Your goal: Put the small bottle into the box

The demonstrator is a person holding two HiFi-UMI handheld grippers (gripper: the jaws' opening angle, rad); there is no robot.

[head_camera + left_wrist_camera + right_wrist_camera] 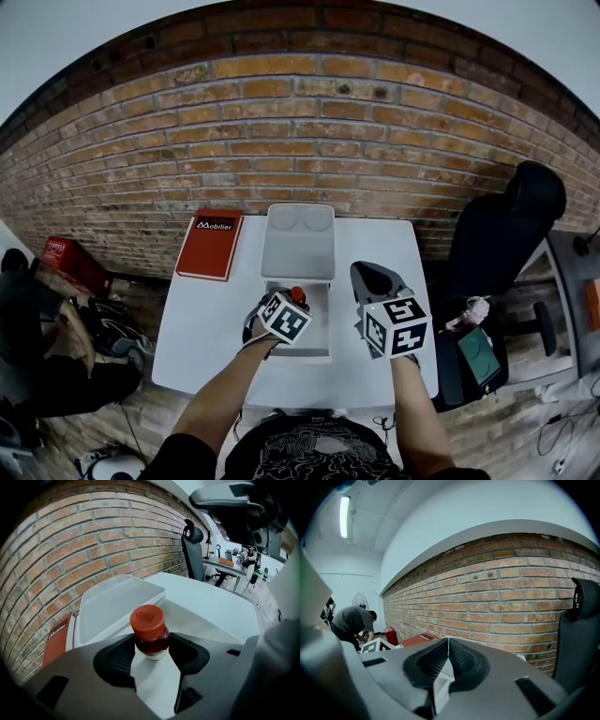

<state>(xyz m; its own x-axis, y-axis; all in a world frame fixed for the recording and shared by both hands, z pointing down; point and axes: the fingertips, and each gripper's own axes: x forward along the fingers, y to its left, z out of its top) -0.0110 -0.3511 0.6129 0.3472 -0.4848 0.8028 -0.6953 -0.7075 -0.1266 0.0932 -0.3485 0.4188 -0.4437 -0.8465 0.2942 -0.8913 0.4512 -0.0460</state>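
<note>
A small bottle (297, 293) with a red cap and dark contents stands upright between the jaws of my left gripper (292, 300), which is shut on it. In the left gripper view the bottle (150, 631) fills the middle, with the left gripper (151, 649) pinching it below the cap. It hangs over the open white box (320, 351), whose lid (298, 246) lies back toward the wall. My right gripper (372, 273) is to the right of the box, lifted and shut on nothing; the right gripper view shows the right gripper (447, 645) with its jaws pressed together.
The box stands on a white table (202, 328) against a brick wall. A red book (210, 244) lies at the table's back left. A black office chair (506, 234) stands to the right. A person (351, 620) bends over in the far background.
</note>
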